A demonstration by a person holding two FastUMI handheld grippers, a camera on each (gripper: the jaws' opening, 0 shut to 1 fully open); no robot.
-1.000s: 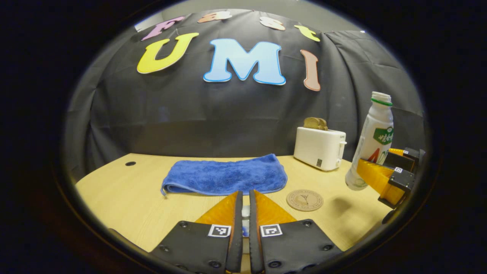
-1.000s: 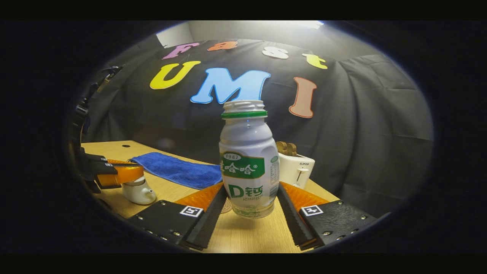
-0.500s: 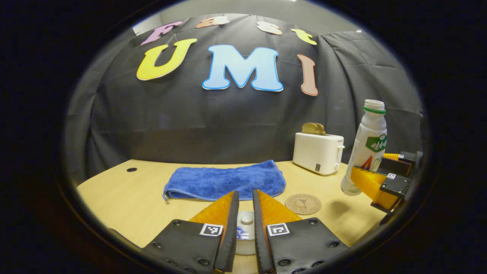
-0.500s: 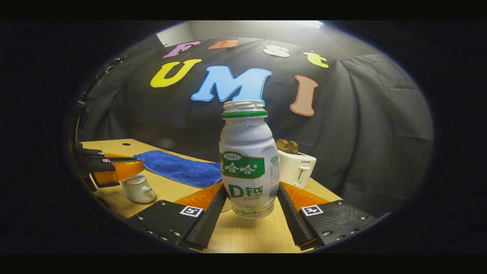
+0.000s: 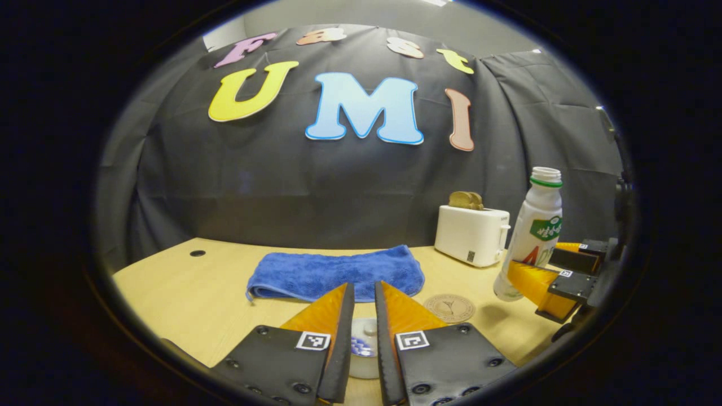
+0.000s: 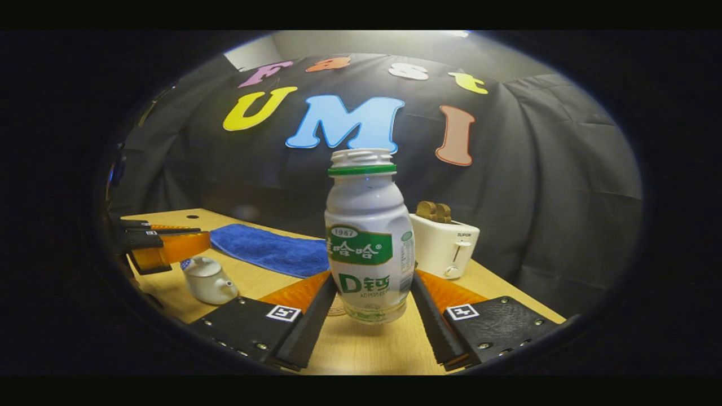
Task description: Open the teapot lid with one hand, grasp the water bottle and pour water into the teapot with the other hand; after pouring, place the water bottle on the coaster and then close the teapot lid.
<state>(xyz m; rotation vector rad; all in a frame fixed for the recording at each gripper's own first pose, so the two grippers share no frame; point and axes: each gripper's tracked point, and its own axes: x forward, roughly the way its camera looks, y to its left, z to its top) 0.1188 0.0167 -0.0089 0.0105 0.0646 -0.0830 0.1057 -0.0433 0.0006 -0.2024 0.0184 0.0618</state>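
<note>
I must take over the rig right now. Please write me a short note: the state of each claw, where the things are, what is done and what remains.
Left claw: open, hanging just above the teapot, clear of it.
Right claw: shut on the water bottle, which is upright, uncapped and off the table.
Lid: on the teapot.
Coaster: bare, near the bottle.
Done: cannot tell whether water was poured.
Left: set the bottle on the coaster; if pouring is still due, open the lid first.

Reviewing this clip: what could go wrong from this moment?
The uncapped white plastic bottle, gripped low by the right gripper above the table, could tip and spill. The white ceramic teapot has its lid on and the left gripper hangs open above it; pouring now would splash off.
</note>
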